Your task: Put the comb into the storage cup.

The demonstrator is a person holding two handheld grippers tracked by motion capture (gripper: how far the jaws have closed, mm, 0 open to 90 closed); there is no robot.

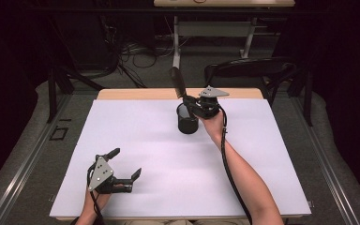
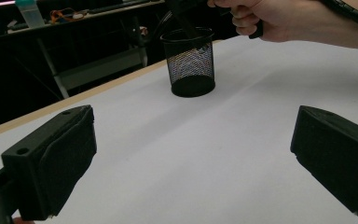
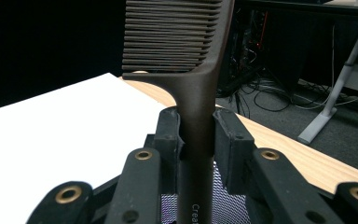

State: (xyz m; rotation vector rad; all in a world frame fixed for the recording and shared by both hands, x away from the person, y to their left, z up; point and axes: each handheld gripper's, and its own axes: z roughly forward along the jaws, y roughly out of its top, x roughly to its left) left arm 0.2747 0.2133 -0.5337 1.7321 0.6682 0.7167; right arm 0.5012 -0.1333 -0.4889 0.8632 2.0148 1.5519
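Observation:
A black mesh cup (image 1: 187, 119) stands upright on the white table (image 1: 136, 140), toward the back middle; the left gripper view has the mesh cup (image 2: 189, 65) ahead of the jaws. My right gripper (image 1: 191, 102) is shut on the handle of a dark brown comb (image 1: 178, 82), which stands upright with its lower end inside the cup. In the right gripper view the comb (image 3: 196, 93) rises between the jaws, its teeth at the top. My left gripper (image 1: 125, 164) rests open near the table's front left, nothing between its pads (image 2: 70, 154).
A black chair (image 1: 253, 70) stands behind the table's far edge. Cables (image 1: 136, 56) lie on the floor beyond, under another desk (image 1: 215, 28). A wooden strip (image 1: 136, 93) edges the table's far side.

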